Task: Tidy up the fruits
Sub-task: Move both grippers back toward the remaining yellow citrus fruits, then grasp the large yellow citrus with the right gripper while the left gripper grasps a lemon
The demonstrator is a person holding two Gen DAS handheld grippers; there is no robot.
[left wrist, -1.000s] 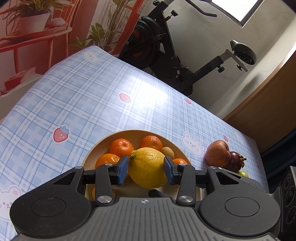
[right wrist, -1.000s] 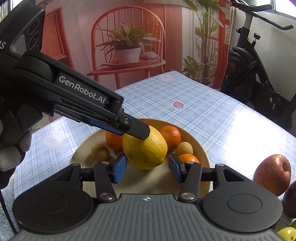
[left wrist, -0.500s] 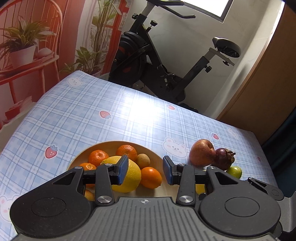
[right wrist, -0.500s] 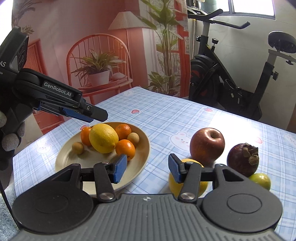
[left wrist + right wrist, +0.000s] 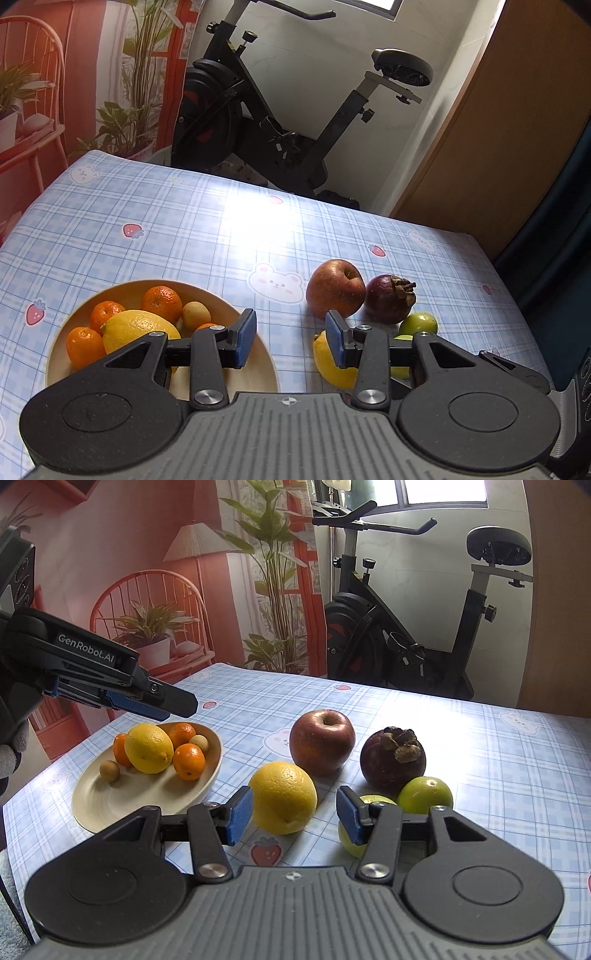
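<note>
We see a yellow lemon (image 5: 283, 797) lying loose on the tabletop (image 5: 498, 775), just in front of the right tool (image 5: 294, 818). Its long axis runs roughly L-R across the view, nub end low and to the right. It sits between the blue pads but nearer the left one; the right tool's fingers are spread wide, gripping nothing.

Behind the lemon, touching or nearly so, stands a red apple (image 5: 322, 741), stem dimple up. Right of it is a dark purple mangosteen (image 5: 392, 760), w/ two green limes in front: one (image 5: 424, 794) in full view, the other (image 5: 356, 840) partly hidden behind the right tool's right finger.

To the left sits a beige bowl (image 5: 110, 808) holding a second lemon (image 5: 149, 748), small oranges (image 5: 188, 761) and small tan fruits (image 5: 109, 770); the second lemon's long axis also lies roughly L-R.

The left tool (image 5: 291, 343) hovers above the bowl's far rim in the right wrist view, fingers spread and holding nothing. From its own camera, the bowl lies under its left finger and the loose lemon behind its right one.

Beyond the tabletop stands an exercise bike (image 5: 406, 635).
</note>
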